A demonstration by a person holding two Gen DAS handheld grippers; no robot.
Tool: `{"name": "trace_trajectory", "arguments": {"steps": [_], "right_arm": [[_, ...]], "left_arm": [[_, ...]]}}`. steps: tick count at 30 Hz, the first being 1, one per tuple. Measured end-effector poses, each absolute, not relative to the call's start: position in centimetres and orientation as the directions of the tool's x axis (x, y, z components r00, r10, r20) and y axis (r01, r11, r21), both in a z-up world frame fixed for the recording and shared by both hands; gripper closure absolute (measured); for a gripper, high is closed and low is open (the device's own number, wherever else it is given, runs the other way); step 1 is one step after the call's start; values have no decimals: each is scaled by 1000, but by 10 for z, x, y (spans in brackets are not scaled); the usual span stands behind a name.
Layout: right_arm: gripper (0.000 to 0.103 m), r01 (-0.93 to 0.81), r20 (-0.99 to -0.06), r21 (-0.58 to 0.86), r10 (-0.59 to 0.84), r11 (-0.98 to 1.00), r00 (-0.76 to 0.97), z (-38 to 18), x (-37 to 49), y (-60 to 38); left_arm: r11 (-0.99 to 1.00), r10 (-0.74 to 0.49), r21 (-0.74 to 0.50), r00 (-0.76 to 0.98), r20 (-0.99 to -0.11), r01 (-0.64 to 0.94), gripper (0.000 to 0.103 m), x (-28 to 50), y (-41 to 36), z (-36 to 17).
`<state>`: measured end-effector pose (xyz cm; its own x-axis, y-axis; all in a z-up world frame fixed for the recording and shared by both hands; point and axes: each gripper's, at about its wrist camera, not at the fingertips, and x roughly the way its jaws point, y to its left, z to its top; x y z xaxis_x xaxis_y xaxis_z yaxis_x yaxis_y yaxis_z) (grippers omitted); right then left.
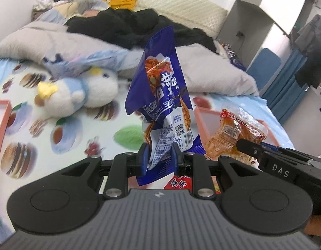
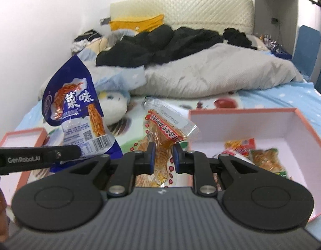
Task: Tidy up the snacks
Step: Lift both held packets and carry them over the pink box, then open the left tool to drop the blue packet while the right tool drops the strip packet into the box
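Note:
My left gripper (image 1: 159, 156) is shut on a blue snack bag (image 1: 162, 87) and holds it upright above the bed; the bag also shows in the right wrist view (image 2: 75, 112). My right gripper (image 2: 162, 156) is shut on an orange clear-wrapped snack pack (image 2: 164, 133), also seen at the right of the left wrist view (image 1: 233, 133). A pink-edged white box (image 2: 285, 125) lies at the right with several snack packs (image 2: 262, 154) inside. A second pink-edged box (image 2: 18, 139) lies at the left.
A white and blue plush toy (image 1: 81, 91) lies on the patterned sheet (image 1: 62, 137). A grey duvet (image 2: 212, 75) and black clothes (image 2: 164, 43) are piled behind. A red snack pack (image 1: 179, 182) lies under my left gripper.

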<state>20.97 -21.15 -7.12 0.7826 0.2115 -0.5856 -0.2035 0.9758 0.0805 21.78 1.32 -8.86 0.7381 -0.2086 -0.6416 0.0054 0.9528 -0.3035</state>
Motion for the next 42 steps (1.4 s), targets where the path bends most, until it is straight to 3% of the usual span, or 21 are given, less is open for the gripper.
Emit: {"name": "trace_trajectory", "arguments": {"steps": [12, 18, 24, 36, 38, 40, 41, 42], "right_arm": [[83, -89, -459, 52, 103, 995, 882, -2, 204, -279], [83, -17, -445, 26, 27, 1000, 895, 11, 203, -319], [83, 49, -527, 51, -15, 997, 850, -22, 213, -360], [84, 142, -666, 102, -38, 985, 745, -109, 228, -406], [84, 154, -674, 112, -39, 982, 737, -115, 226, -407], [84, 158, -669, 102, -50, 982, 742, -114, 222, -405], [84, 158, -666, 103, -50, 982, 745, -113, 221, -406], [84, 157, -661, 108, -47, 982, 749, -111, 219, -405]], "left_arm": [[940, -312, -292, 782, -540, 173, 77, 241, -62, -9], [921, -384, -278, 760, -524, 274, 77, 257, -116, 6], [901, -434, -268, 682, -589, 342, 76, 275, -161, -19], [907, -404, -257, 520, -753, 333, 75, 302, -197, -106], [908, -399, -256, 507, -764, 331, 72, 305, -198, -116], [917, -377, -229, 518, -768, 328, 58, 306, -201, -117], [919, -368, -214, 527, -766, 330, 44, 305, -203, -116], [920, -366, -208, 535, -761, 333, 36, 307, -203, -115]]}}
